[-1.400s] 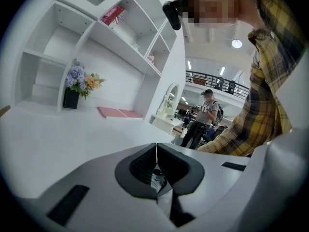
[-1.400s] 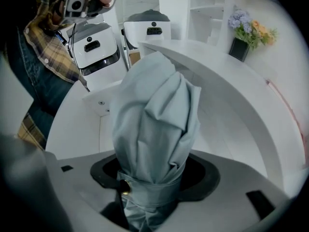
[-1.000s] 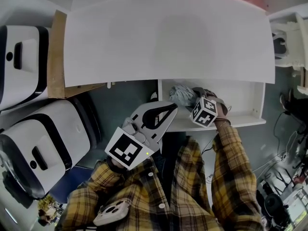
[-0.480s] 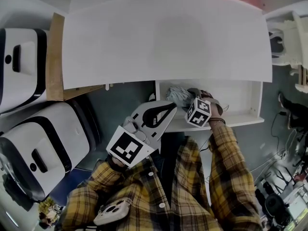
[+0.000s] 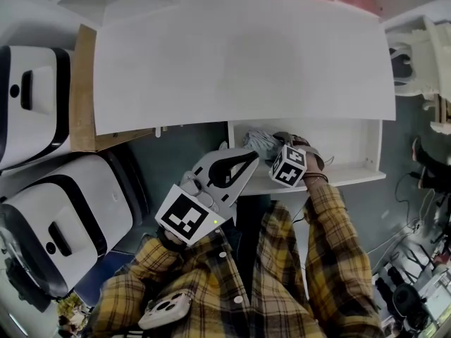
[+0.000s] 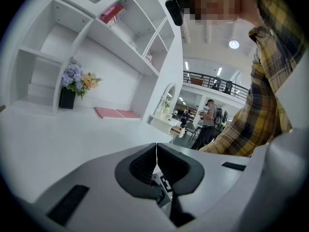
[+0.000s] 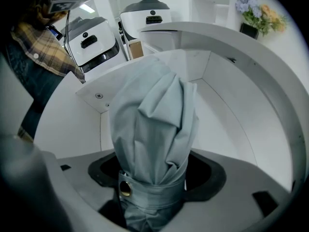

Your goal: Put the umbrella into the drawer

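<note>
Claw of left hand level before white flat worktop, jaws pressed fully together, nothing between. Just to right, open white wooden drawer under worktop edge. Inside left end of drawer, folded grey-blue fabric umbrella with snap-button strap. Right claw pointed steeply down into drawer, jaws opening around umbrella, dark gaps beside both pads, no squeeze on fabric.

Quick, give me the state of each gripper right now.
Left gripper: closed, nothing in it.
Right gripper: jaws opening, with the umbrella between them.
</note>
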Tool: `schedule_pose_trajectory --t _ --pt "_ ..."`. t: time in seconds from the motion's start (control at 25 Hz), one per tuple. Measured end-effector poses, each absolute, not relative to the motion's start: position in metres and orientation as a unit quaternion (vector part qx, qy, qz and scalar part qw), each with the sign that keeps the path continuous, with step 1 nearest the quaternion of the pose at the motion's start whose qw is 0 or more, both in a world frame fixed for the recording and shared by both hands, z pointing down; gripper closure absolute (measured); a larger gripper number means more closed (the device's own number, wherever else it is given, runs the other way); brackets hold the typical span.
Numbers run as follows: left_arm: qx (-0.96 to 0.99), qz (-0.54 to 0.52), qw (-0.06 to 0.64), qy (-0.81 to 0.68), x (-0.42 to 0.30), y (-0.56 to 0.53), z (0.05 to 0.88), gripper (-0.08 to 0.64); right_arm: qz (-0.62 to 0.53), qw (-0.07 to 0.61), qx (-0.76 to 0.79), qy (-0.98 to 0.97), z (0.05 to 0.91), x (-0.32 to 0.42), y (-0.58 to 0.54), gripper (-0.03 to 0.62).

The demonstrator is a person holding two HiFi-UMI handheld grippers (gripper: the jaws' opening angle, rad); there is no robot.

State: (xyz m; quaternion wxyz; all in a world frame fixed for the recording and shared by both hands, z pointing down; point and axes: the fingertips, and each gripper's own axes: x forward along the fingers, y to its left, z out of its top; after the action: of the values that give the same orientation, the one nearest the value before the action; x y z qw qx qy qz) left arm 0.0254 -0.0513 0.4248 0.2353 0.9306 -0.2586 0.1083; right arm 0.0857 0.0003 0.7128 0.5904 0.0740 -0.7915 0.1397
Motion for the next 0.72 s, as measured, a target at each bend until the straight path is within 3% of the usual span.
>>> schedule_pose_trajectory --t 0.72 --pt "0.943 0.076 0.200 -0.253 0.026 -0.069 0.385 0.538 0.149 0.535 0.161 -0.816 0.634 0.096 -0.021 0.249"
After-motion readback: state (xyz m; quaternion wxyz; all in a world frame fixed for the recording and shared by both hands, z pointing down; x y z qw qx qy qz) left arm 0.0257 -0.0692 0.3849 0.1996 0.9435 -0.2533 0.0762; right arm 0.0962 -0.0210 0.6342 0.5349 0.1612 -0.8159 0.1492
